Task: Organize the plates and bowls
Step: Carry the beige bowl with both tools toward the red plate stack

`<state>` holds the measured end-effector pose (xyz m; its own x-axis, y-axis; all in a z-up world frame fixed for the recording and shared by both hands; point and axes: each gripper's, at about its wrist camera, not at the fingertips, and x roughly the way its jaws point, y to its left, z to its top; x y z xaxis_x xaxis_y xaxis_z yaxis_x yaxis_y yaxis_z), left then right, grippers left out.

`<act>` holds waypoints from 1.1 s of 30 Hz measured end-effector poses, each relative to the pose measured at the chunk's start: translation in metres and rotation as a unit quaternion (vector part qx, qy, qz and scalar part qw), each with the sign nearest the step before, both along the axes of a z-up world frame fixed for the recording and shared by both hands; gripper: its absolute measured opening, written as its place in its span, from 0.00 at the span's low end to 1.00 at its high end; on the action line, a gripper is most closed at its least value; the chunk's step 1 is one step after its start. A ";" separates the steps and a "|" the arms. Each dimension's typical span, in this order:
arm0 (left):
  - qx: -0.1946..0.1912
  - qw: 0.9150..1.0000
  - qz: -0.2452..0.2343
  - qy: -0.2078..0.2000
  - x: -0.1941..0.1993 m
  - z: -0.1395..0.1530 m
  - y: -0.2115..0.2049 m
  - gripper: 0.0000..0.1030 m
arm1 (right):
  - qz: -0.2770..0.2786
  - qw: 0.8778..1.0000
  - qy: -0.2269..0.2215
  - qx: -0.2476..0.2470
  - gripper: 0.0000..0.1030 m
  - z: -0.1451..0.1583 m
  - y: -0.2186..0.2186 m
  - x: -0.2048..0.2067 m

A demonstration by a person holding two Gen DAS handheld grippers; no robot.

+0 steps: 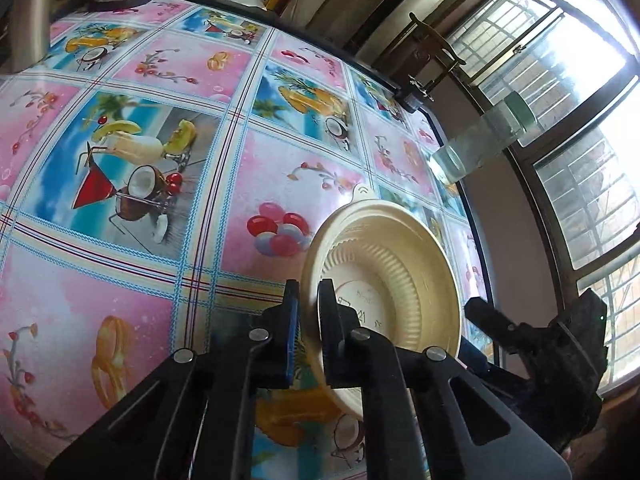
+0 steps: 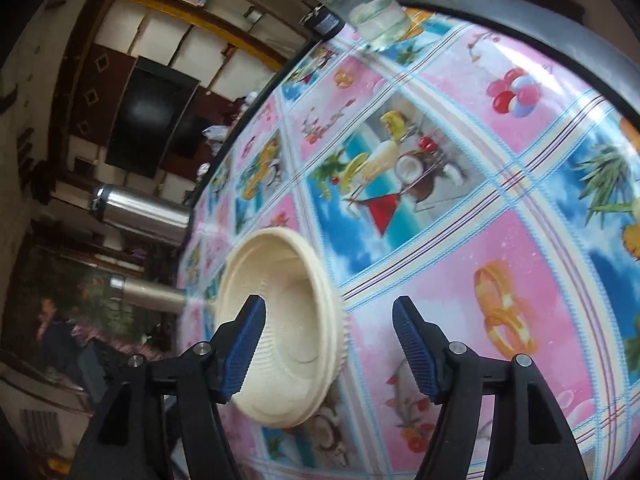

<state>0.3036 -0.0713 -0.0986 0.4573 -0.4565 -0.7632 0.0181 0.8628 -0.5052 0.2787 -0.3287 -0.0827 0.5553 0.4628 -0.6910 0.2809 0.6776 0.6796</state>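
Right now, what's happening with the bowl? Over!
Left gripper shut on cream bowl rim. Right gripper open, beside bowl. Glass jar far off, path clear.

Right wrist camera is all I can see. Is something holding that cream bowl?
Observer: Yes. The left gripper is shut on the bowl, pinching its rim with one finger inside and one outside.
Operator: Does the bowl have a handle?
Observer: Just a small tab sticking out from the far rim.
Operator: What's past the glass jar?
Observer: A big barred window, very bright, beyond that table edge.
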 end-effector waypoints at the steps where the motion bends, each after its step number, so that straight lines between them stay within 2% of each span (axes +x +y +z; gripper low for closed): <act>1: 0.001 1.000 -0.002 0.000 0.000 0.000 -0.001 0.06 | 0.005 1.000 -0.001 0.010 0.67 -0.001 0.001 0.001; 3: 0.003 1.000 -0.008 -0.001 -0.001 0.001 -0.003 0.06 | 0.009 0.999 0.000 0.041 0.67 -0.006 0.004 0.001; 4: 0.005 1.000 -0.010 -0.002 -0.002 0.001 -0.004 0.06 | 0.005 0.999 0.008 0.045 0.64 -0.009 0.006 0.000; 7: 0.010 1.000 -0.012 -0.004 -0.003 0.002 -0.005 0.06 | -0.001 0.999 0.015 0.034 0.37 -0.010 0.007 -0.001; 9: 0.012 1.000 -0.011 -0.003 -0.003 0.001 -0.005 0.06 | -0.008 1.000 0.015 0.024 0.33 -0.009 0.007 -0.002; 11: 0.011 1.000 -0.010 -0.001 -0.002 0.001 -0.003 0.06 | -0.015 1.000 0.015 0.021 0.20 -0.009 0.006 -0.004; 14: 0.011 1.000 -0.009 -0.003 -0.003 0.001 -0.004 0.06 | -0.026 0.999 0.019 0.020 0.10 -0.011 0.003 -0.004; 18: 0.024 1.000 -0.011 -0.009 -0.005 0.003 -0.007 0.07 | -0.027 1.000 0.014 0.000 0.10 -0.009 0.007 -0.004; 24: 0.023 1.000 -0.009 -0.009 -0.005 0.003 -0.008 0.07 | -0.027 0.999 0.006 -0.018 0.10 -0.006 0.010 -0.005; 27: 0.041 0.999 -0.011 -0.017 -0.007 0.005 -0.010 0.07 | -0.026 0.999 0.000 -0.037 0.10 -0.004 0.014 -0.005; 33: 0.064 0.997 -0.011 -0.031 -0.010 0.007 -0.012 0.07 | -0.028 0.999 -0.010 -0.031 0.10 -0.005 0.013 -0.006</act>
<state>0.2937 -0.0831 -0.0917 0.4962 -0.3668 -0.7869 0.0654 0.9196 -0.3874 0.2722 -0.3155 -0.0875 0.5929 0.3875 -0.7059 0.3055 0.7028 0.6424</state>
